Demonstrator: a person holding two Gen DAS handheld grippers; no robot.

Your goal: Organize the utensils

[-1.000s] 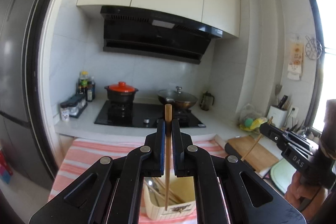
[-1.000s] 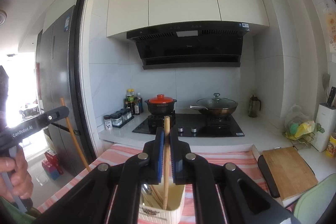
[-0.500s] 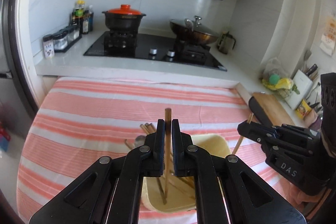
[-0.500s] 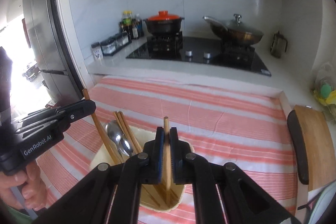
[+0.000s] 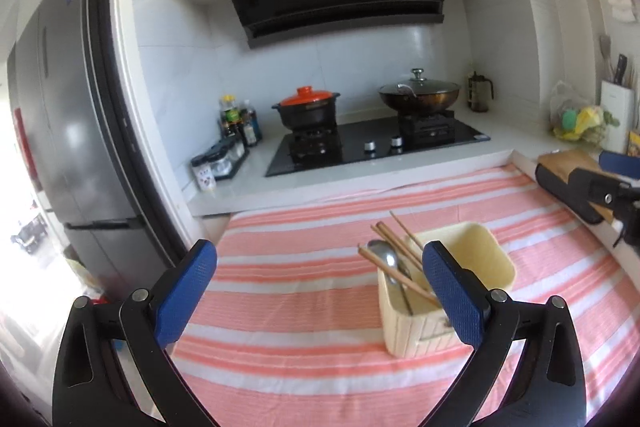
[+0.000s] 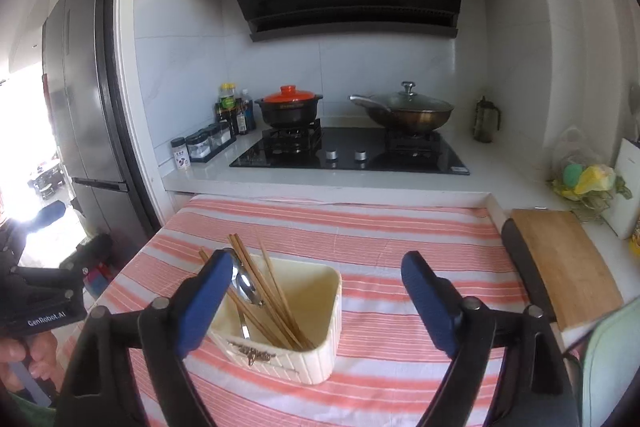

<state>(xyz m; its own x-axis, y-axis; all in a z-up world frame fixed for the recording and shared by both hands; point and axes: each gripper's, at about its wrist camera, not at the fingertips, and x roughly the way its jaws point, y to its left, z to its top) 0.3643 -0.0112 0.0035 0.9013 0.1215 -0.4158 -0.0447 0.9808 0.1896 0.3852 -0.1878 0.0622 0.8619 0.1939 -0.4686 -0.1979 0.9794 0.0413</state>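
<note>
A cream utensil holder point(image 5: 460, 287) stands on the pink striped cloth point(image 5: 300, 307). Several wooden chopsticks point(image 5: 396, 247) and a metal spoon point(image 5: 386, 259) lean in it, toward its left side. It also shows in the right wrist view point(image 6: 316, 307), with the chopsticks point(image 6: 268, 291) and spoon point(image 6: 246, 285). My left gripper point(image 5: 320, 295) is open and empty, held above the cloth just left of the holder. My right gripper point(image 6: 316, 303) is open and empty, above and in front of the holder.
Behind the table is a counter with a black hob point(image 6: 348, 151), an orange-lidded pot point(image 6: 289, 109), a wok point(image 6: 404, 109) and spice jars point(image 6: 204, 145). A wooden cutting board point(image 6: 564, 263) lies at the right. A fridge point(image 6: 88, 87) stands at the left.
Both grippers opened and let go of their chopsticks, which now stand in the holder. Both grippers pulled back and up from the holder.
</note>
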